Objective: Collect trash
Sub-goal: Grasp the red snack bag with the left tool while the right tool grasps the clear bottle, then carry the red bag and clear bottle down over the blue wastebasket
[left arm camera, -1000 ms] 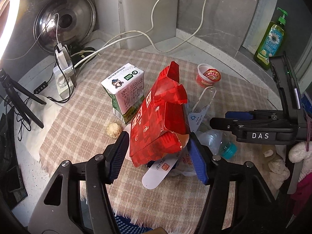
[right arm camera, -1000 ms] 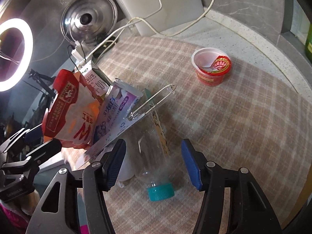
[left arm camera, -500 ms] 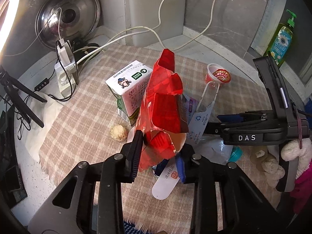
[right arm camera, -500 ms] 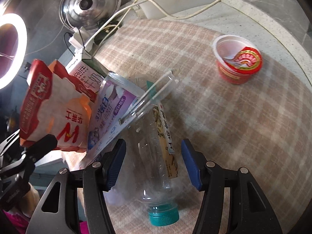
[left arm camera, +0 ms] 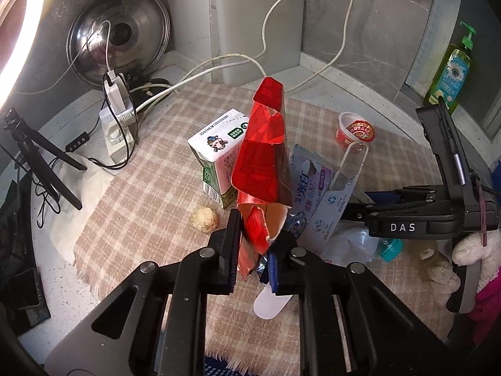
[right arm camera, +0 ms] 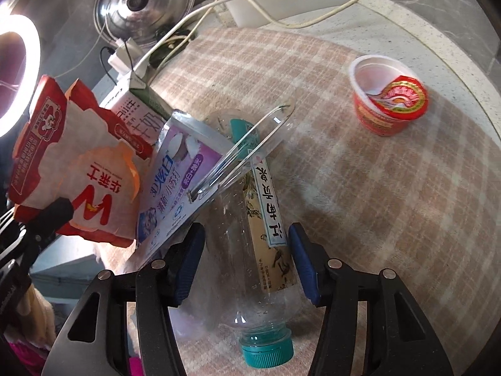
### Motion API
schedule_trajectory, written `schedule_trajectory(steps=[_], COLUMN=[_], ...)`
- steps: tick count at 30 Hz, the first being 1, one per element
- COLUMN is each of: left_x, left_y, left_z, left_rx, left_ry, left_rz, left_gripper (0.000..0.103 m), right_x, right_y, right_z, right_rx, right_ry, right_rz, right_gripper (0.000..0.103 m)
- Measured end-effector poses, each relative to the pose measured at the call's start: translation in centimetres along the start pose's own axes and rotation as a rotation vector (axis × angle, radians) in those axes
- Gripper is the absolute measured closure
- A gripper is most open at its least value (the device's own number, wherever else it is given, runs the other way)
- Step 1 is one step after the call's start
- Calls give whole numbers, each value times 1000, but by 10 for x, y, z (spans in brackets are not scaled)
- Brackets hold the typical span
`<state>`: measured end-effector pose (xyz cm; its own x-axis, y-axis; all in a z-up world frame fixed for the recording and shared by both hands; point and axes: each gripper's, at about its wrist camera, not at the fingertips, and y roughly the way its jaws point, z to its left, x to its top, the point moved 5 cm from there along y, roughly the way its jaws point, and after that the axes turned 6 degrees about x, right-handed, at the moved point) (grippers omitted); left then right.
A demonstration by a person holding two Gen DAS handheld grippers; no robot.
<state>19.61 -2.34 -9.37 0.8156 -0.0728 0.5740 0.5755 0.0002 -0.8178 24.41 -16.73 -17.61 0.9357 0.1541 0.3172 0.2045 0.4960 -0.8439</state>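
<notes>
Both hands are in the picking-up stage of the trash collection. In the left wrist view the left gripper (left arm camera: 253,250) is closing on the lower end of a crumpled red fast-food carton (left arm camera: 263,169), which stands almost upright in the middle of the frame; its fingers (left arm camera: 233,244) already press the torn cardboard from both sides. In the right wrist view the same carton (right arm camera: 72,169) fills the left of the frame.

The right gripper (right arm camera: 245,263) straddles an empty clear plastic bottle (right arm camera: 247,250) lying on the checked cloth (right arm camera: 391,188) that covers the counter, its teal cap (right arm camera: 266,352) at the bottom edge of the frame. These fingers (right arm camera: 188,260) stand apart and are closing slowly, with the bottle between them; I cannot tell whether the pads touch its walls yet. A purple toothbrush blister pack (right arm camera: 178,181) leans across the bottle's far end, just beside the carton.

More trash waits on the cloth: a milk carton (left arm camera: 219,156) behind the red carton, a red-lidded cup (left arm camera: 355,130) in the upper right, and a small pale crumpled ball (left arm camera: 205,219) to the lower left.

I judge the task to be at an early stage. Next, the left hand needs a firm enough squeeze to lift the flimsy carton without it tearing or slipping. The right must finish closing on the bottle, which may crush or roll, and lift it without dragging the leaning pack.
</notes>
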Motion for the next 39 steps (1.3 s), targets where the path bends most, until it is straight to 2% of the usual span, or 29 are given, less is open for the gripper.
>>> schedule_trajectory(steps=[21, 26, 33, 39], left_x=[-5, -8, -18, -35], left_y=[-36, -43, -58, -71], left_z=[24, 35, 51, 66], left_rx=[29, 34, 31, 26], left_ry=[-20, -34, -49, -58], left_rz=[-75, -79, -91, -90], left_gripper=[94, 94, 94, 94], right_x=[-47, -55, -66, -80], right_y=[-82, -103, -128, -135], right_z=[-24, -24, 0, 40], right_rx=[-149, -151, -145, -99], right_ry=[118, 154, 127, 92], right_rz=[-199, -253, -308, -319], right_gripper=[49, 49, 49, 49])
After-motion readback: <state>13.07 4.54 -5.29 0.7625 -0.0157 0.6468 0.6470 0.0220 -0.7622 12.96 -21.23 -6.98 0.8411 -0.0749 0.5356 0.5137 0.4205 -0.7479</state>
